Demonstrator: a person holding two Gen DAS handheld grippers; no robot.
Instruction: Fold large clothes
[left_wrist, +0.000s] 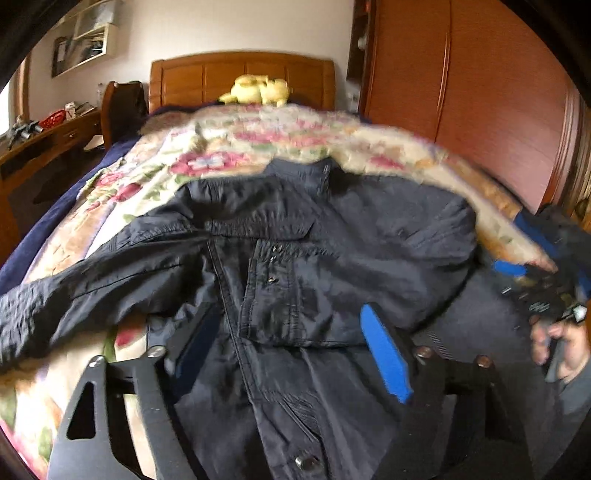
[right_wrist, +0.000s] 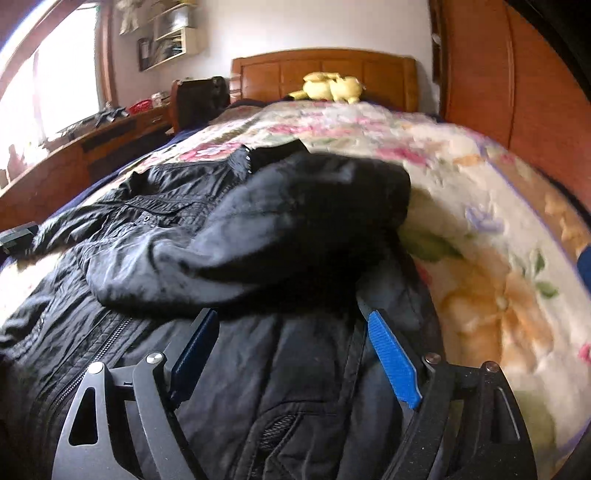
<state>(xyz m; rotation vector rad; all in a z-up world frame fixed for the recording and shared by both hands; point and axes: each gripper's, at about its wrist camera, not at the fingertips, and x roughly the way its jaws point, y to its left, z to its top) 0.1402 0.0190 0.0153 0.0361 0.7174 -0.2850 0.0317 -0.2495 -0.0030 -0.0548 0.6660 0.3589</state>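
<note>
A large dark navy jacket of thin, crinkled fabric (left_wrist: 295, 266) is seen spread front-up on a floral fleece blanket (left_wrist: 236, 147) that covers a wooden-framed bed, its collar turned toward the carved wooden headboard (left_wrist: 242, 79), where a yellow plush toy (left_wrist: 258, 90) is propped. In the right wrist view one sleeve (right_wrist: 258, 236) is already laid across the chest, so the fold is judged to be under way, with the sleeves being brought in before the body is doubled. The other sleeve (left_wrist: 74, 291) is stretched outward to the left of the left wrist view and is not yet folded. The left gripper (left_wrist: 291, 332) is held just above the front placket with its blue-padded fingers apart, and no cloth is pinched between them. The right gripper (right_wrist: 291, 332) is likewise spread, poised over the lower body below the folded sleeve, with nothing clamped. The next move is judged to call for the outstretched sleeve to be taken near its cuff and carried across the chest; slippery fabric may slide, so a firm pinch would be needed.
</note>
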